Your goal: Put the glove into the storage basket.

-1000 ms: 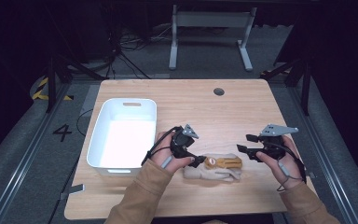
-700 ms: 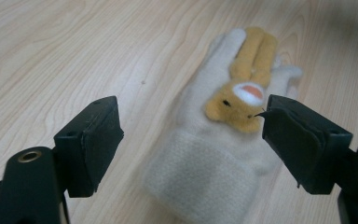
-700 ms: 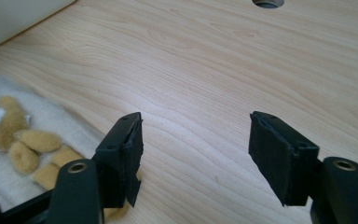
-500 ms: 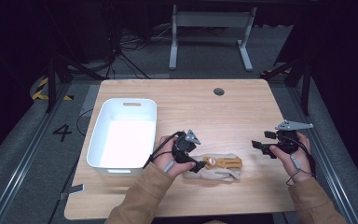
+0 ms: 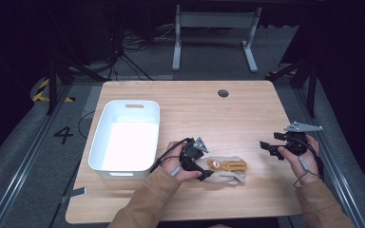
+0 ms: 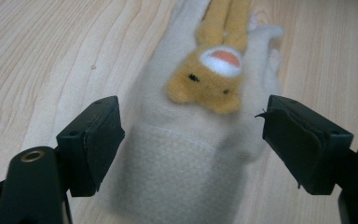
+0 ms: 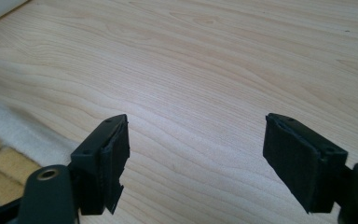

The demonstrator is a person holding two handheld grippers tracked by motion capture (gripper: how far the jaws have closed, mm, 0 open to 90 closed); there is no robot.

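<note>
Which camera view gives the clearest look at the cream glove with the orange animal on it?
The left gripper view: the glove lies close up between the open left gripper, its animal face plain. The high view shows it small on the table; the right gripper view catches just an edge.

High view: the counter (image 5: 247, 114) is evenly lit from above while the surrounding floor falls into deep shadow, and the white bin (image 5: 126, 135) glares, its interior washed out. Left gripper view: the cream glove (image 6: 191, 154) is soft and out of focus close to the lens. Right gripper view: bright, wood grain sharp, shadows faint.
</note>
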